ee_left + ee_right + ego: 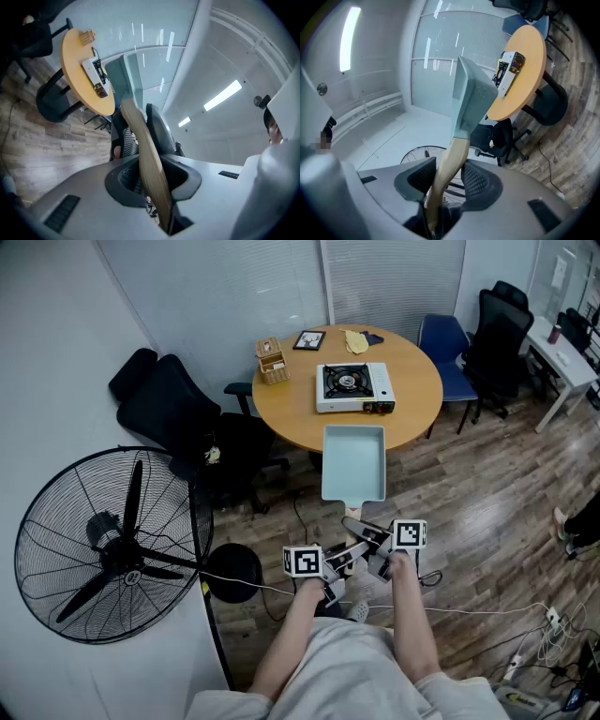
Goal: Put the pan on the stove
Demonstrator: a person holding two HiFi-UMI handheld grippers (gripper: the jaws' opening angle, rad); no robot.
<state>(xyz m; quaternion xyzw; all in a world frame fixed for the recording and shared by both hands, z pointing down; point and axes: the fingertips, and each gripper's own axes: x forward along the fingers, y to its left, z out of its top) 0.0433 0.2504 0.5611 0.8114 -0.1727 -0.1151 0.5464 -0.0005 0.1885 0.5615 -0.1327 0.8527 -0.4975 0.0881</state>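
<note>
A pale blue rectangular pan [352,461] with a wooden handle [356,519] hangs in the air just in front of the round wooden table [281,409]. My left gripper [343,557] and right gripper [371,542] are both shut on that handle, side by side. The handle [151,164] runs between the left gripper's [147,174] pads, with the pan [132,82] seen edge-on. The right gripper [447,177] clamps the handle [449,166] below the pan [471,101]. A white single-burner stove [353,387] sits on the table, beyond the pan, with nothing on its burner.
A wooden box [272,360], a small picture frame [309,339] and a yellow cloth [356,340] lie on the table's far side. A big black floor fan [112,545] stands at left. Black chairs [178,413], a blue chair [445,338] and floor cables [487,610] surround the table.
</note>
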